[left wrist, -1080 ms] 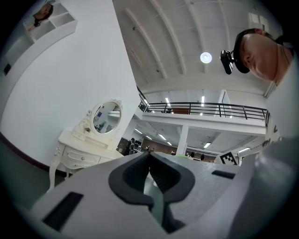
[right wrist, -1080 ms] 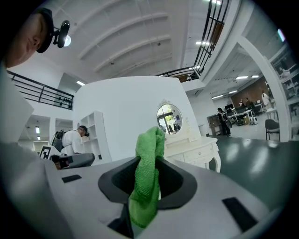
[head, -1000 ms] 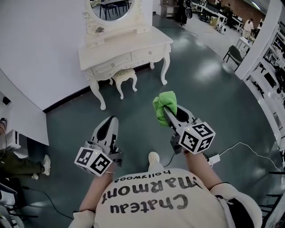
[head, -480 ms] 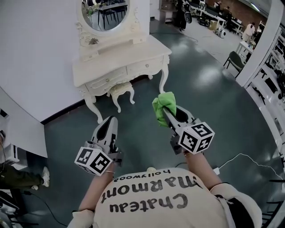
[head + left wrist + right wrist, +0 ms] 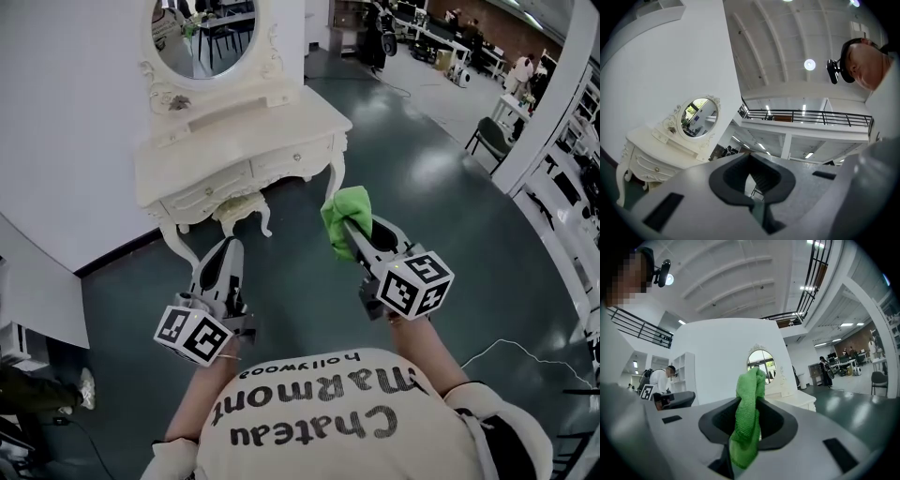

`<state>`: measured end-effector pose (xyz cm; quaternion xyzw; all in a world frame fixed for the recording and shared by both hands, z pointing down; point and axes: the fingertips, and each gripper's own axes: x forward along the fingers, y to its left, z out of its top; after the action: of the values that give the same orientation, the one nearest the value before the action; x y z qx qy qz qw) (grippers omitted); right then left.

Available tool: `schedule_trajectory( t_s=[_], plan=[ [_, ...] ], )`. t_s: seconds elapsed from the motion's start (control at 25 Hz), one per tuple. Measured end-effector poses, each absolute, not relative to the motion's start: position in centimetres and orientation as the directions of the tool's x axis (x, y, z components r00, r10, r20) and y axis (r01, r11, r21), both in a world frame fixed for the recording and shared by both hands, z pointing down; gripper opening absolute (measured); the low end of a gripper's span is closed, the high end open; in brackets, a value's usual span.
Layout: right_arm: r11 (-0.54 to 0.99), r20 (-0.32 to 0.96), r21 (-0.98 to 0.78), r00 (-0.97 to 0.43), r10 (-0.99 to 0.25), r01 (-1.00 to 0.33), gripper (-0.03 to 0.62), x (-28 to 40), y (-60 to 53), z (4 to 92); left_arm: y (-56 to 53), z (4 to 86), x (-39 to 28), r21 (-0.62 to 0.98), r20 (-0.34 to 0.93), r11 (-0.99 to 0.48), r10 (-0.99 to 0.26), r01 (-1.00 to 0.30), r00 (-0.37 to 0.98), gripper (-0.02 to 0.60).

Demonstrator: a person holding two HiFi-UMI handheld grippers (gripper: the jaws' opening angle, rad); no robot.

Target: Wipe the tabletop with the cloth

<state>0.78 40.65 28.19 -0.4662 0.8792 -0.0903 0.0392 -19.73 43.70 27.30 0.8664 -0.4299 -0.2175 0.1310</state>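
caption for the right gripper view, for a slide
Right tongs shut on a green cloth, white dressing table ahead.

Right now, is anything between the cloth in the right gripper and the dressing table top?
Nothing visible. Only open floor lies between the cloth, clamped in the right gripper, and the tabletop; the stool sits tucked beneath it.

The head view's top edge cuts off the mirror (image 5: 204,37), the dressing table (image 5: 234,141) partly hides the stool (image 5: 239,206), and the lower end of the cloth (image 5: 751,380) vanishes between the jaws of the right gripper (image 5: 750,401)
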Motion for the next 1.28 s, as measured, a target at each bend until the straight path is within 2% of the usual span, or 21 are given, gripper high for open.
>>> schedule_trajectory(
  t_s=[0.6, 0.84, 1.28],
  plan=[
    [0.509, 0.065, -0.25, -0.538, -0.84, -0.824, 0.112, 2.7, 34.7, 32.9, 37.2, 30.6, -17.4, 0.455, -0.2, -0.609, -0.78, -0.65, 0.592, 0.009],
    [0.478, 0.071, -0.272, -0.513, -0.855, -0.835, 0.112, 2.1, 29.0, 33.1, 30.9, 31.2, -18.3, 0.476, -0.178, -0.609, -0.773, -0.634, 0.609, 0.008],
    [0.469, 0.061, -0.228, -0.493, -0.868, -0.853, 0.114, -1.6, 15.4, 30.2, 17.5, 28.1, -21.4, 0.402, -0.21, -0.676, -0.725, -0.618, 0.656, 0.008]
  ],
)
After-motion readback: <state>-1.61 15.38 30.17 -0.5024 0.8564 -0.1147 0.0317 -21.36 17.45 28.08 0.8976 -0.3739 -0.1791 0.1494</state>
